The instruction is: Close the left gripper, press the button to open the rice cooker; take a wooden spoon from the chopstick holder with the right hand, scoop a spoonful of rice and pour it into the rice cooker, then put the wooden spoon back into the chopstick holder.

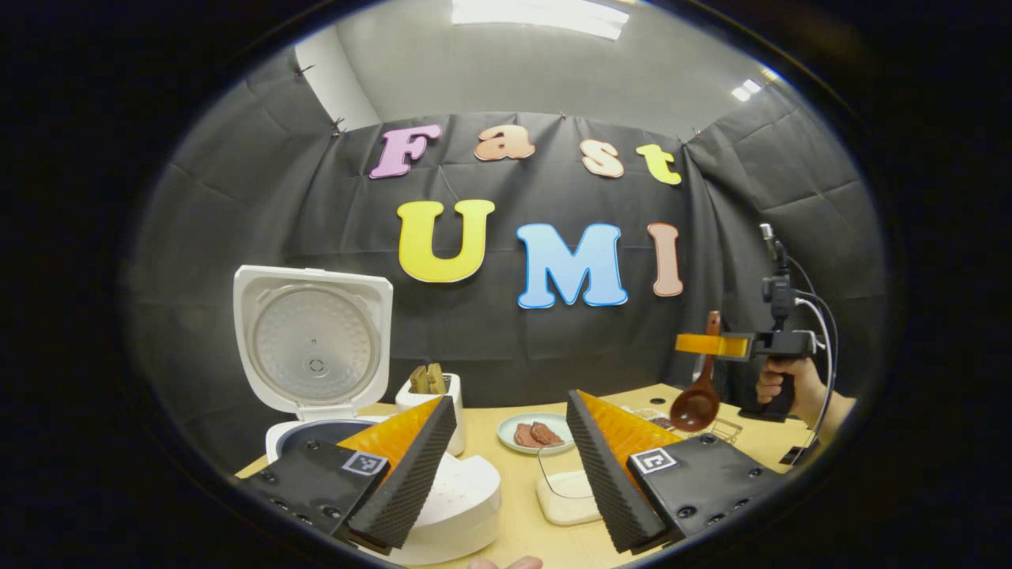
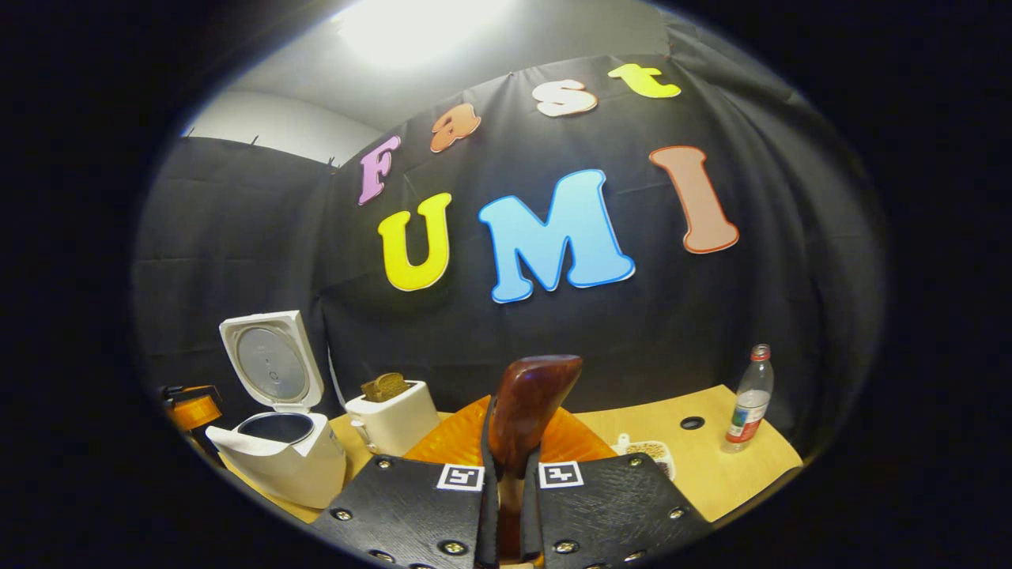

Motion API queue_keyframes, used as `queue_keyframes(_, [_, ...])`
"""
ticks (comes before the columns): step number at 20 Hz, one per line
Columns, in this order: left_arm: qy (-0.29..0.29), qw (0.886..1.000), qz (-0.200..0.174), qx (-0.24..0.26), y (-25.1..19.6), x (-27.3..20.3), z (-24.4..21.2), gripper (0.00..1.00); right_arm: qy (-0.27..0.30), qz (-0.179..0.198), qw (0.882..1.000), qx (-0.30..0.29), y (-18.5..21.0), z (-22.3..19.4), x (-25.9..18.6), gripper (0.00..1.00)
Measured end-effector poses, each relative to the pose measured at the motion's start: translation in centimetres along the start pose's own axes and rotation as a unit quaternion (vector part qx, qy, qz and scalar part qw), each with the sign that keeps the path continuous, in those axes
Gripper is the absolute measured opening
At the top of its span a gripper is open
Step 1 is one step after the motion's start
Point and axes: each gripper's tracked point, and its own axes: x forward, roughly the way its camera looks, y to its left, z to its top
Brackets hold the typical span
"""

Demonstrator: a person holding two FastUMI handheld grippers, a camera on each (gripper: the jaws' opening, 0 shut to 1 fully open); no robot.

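The white rice cooker [image 1: 462,506] stands at the left with its lid [image 1: 312,344] up; it also shows in the right gripper view as the rice cooker [image 2: 277,462]. My left gripper [image 1: 506,466] is open just right of the cooker, with nothing between its fingers. Behind it is the white chopstick holder [image 1: 431,399] with wooden utensils in it. My right gripper [image 2: 510,474] is shut on the wooden spoon [image 2: 528,403] by its handle. Seen from the left gripper view, the right gripper [image 1: 711,344] holds the spoon [image 1: 696,407] upright, bowl down, above the table's right side.
A plate [image 1: 506,431] with brown food sits mid-table, and a white container [image 1: 565,502] lies near my left gripper's fingers. A small dish of grains [image 2: 648,450] and a plastic bottle [image 2: 749,399] stand on the right of the wooden table [image 2: 711,466]. A hand [image 1: 791,387] holds the right gripper.
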Motion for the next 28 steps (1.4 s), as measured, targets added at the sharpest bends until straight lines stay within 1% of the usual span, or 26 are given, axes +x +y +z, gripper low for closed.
queue_keyframes(1, [0.0, 1.0, 0.0, -0.001, 0.1, -0.2, -0.1, 0.98, 0.008, 0.007, 1.0, -0.002, 1.5, -1.0, 1.0, 0.11])
queue_keyframes(4, [-0.001, 1.0, -0.004, -0.002, 0.1, -0.5, -0.1, 0.99, 0.043, 0.013, 0.999, -0.024, 4.0, -4.7, 3.5, 0.11])
queue_keyframes(9, [-0.008, 1.0, -0.01, -0.003, 0.6, -1.5, 0.0, 0.98, 0.101, 0.014, 0.993, -0.064, 6.0, -10.0, 5.8, 0.11])
queue_keyframes(12, [-0.013, 1.0, -0.006, -0.008, 1.5, -1.9, 0.0, 0.98, 0.129, 0.023, 0.985, -0.111, 7.0, -11.4, 6.2, 0.11])
queue_keyframes(15, [-0.017, 1.0, -0.005, -0.026, 2.0, -2.1, 0.1, 0.96, 0.169, 0.03, 0.973, -0.155, 8.0, -12.7, 6.5, 0.11])
queue_keyframes(16, [-0.019, 0.999, -0.005, -0.031, 2.2, -2.3, 0.1, 0.99, 0.181, 0.029, 0.969, -0.165, 8.1, -13.1, 6.6, 0.11])
queue_keyframes(18, [-0.025, 0.999, -0.004, -0.033, 2.5, -2.6, 0.5, 0.98, 0.21, 0.037, 0.962, -0.168, 8.6, -14.1, 7.0, 0.11])
queue_keyframes(21, [-0.037, 0.999, 0.002, -0.025, 3.0, -3.3, 1.2, 0.98, 0.251, 0.062, 0.954, -0.148, 10.2, -15.5, 7.1, 0.11])
queue_keyframes(23, [-0.041, 0.999, 0.002, -0.021, 3.1, -3.6, 1.4, 0.98, 0.264, 0.074, 0.955, -0.114, 10.9, -15.8, 7.1, 0.11])
queue_keyframes(24, [-0.04, 0.999, 0.002, -0.021, 3.2, -3.6, 1.3, 0.98, 0.268, 0.081, 0.956, -0.082, 11.3, -15.9, 7.0, 0.11])
queue_keyframes(25, [-0.038, 0.999, 0.002, -0.021, 3.2, -3.7, 1.4, 0.93, 0.271, 0.084, 0.958, -0.043, 11.3, -15.7, 7.0, 0.11])
queue_keyframes(26, [-0.037, 0.999, 0.002, -0.022, 3.3, -3.8, 1.3, 0.98, 0.27, 0.087, 0.959, -0.005, 11.2, -15.7, 7.2, 0.11])
queue_keyframes(28, [-0.038, 0.999, 0.004, -0.023, 3.5, -4.1, 1.2, 0.98, 0.27, 0.091, 0.955, 0.081, 10.5, -15.5, 7.4, 0.11])
